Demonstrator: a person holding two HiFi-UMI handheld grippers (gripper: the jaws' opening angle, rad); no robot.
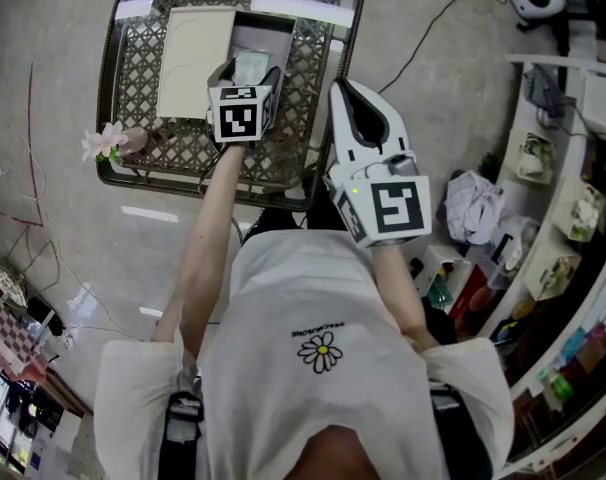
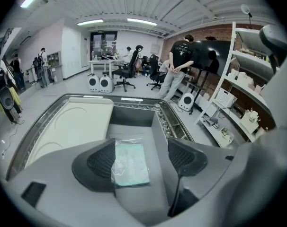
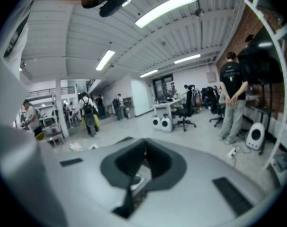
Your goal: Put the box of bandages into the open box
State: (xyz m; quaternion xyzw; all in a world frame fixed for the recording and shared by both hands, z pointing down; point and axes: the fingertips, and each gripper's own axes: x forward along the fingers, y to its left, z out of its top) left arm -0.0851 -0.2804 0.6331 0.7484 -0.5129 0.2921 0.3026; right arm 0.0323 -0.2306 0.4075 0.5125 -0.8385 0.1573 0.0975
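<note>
The box of bandages (image 2: 130, 164), pale green in clear wrap, lies flat on the floor of the open grey box (image 2: 134, 118). My left gripper (image 2: 142, 146) hangs over it with the jaws spread wide. The packet sits between them, close beside the left pad (image 2: 102, 161), and neither pad presses on it. In the head view the left gripper (image 1: 247, 76) is above the open box (image 1: 261, 36), whose cream lid (image 1: 196, 60) lies to its left. My right gripper (image 1: 345, 93) is raised off the table's right edge, its jaws (image 3: 144, 157) shut on nothing.
The box stands on a dark lattice-top table (image 1: 143, 88) with a raised rim. A pink flower (image 1: 105, 140) lies at its near left corner. White shelves (image 1: 573, 218) and a crumpled white bag (image 1: 475, 206) are on the right. People stand far off.
</note>
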